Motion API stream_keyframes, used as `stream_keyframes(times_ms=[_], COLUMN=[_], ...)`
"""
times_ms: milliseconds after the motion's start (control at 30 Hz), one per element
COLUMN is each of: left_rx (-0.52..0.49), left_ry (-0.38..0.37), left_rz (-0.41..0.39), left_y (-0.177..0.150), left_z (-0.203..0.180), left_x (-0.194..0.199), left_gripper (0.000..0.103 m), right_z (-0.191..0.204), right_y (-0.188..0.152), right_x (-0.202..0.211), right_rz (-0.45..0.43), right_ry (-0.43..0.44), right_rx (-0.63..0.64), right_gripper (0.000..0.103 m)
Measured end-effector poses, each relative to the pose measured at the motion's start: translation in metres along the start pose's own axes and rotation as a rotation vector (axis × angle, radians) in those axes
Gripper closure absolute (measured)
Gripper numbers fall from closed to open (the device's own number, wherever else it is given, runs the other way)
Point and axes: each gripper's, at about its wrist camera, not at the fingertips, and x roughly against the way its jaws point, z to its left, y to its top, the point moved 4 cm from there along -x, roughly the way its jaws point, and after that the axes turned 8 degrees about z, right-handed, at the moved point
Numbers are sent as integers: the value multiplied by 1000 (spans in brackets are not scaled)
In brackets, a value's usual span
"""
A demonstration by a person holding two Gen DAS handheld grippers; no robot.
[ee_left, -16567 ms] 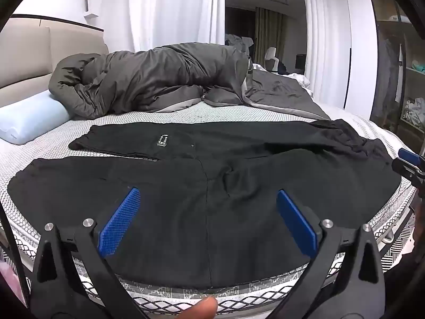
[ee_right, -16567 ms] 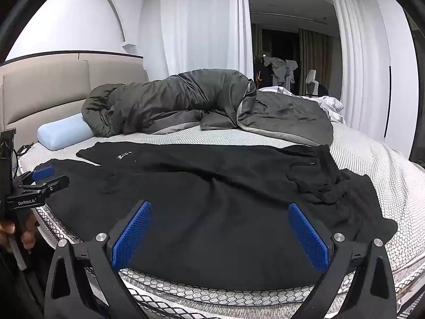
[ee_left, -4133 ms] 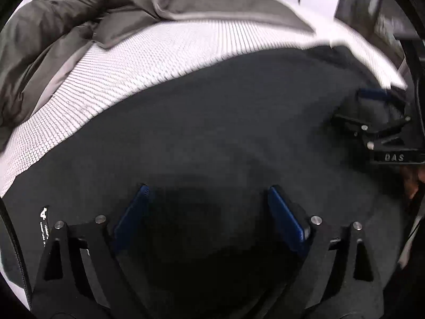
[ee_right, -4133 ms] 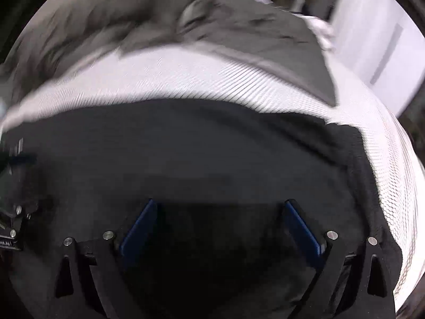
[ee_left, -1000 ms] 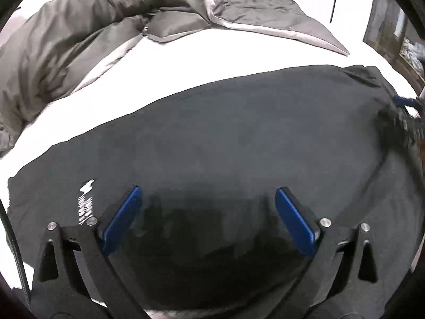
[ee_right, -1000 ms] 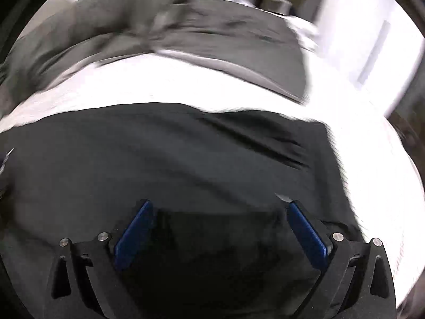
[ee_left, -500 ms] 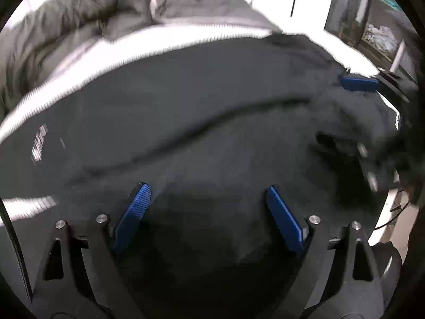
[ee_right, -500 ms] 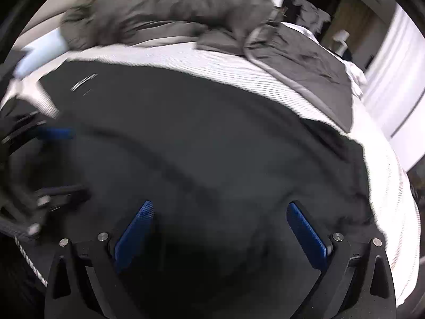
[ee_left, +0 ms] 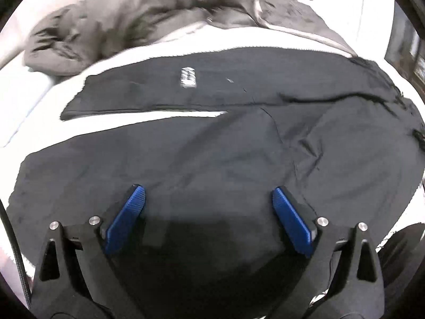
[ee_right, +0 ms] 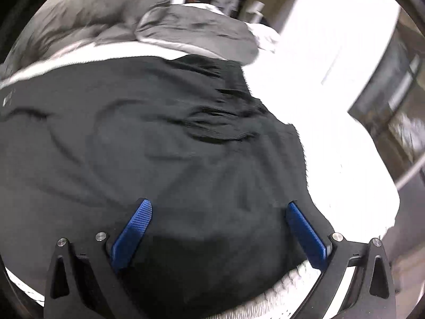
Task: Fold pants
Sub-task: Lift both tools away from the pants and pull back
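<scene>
Both wrist views look down close over the bed (ee_left: 186,40), sharing the pants (ee_left: 212,146) mid-frame.

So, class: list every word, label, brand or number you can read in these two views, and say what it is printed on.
White printed label on the far leg of the black pants: blurred, unreadable.
The same print at the left edge of the right wrist view: too small and blurred.
No other text is visible.

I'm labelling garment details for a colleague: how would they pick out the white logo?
Start at the bed with the grey duvet heaped at its far side. Black pants lie spread in front; the white logo sits on the farther leg, the cloth's only large bright mark.
</scene>
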Motion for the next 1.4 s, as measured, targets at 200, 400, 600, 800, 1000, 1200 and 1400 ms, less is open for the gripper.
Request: stream_keyframes(times_ms=[200, 400, 600, 800, 1000, 1200, 1400], left_rx=[-69, -287, -297, -135, -112, -190, -85], left_ry=[-235, -305, -212, -91, -269, -275, -190], left_rz=[-48, 27, -22, -25, -44, 111, 87], left_y=[2, 0, -29, -23, 25, 69, 53], left_z=[-76, -191, -139, -53, -85, -158, -84], left_x=[27, -3, 4, 7, 13, -36, -43], left_gripper=[7, 7, 7, 3, 4, 14, 22], right_z=[82, 180, 91, 6, 81, 169, 72], right_y=[2, -18, -35, -43, -3, 34, 29], right_x=[62, 63, 31, 15, 41, 18, -22], right_rz=[-70, -57, -42, -77, -139, -66, -28], right_ry=[236, 354, 207, 110, 211, 280, 52], right_rx=[139, 387, 280, 68, 187, 326, 217], right_gripper=[1, 1, 1, 1, 1, 2, 3])
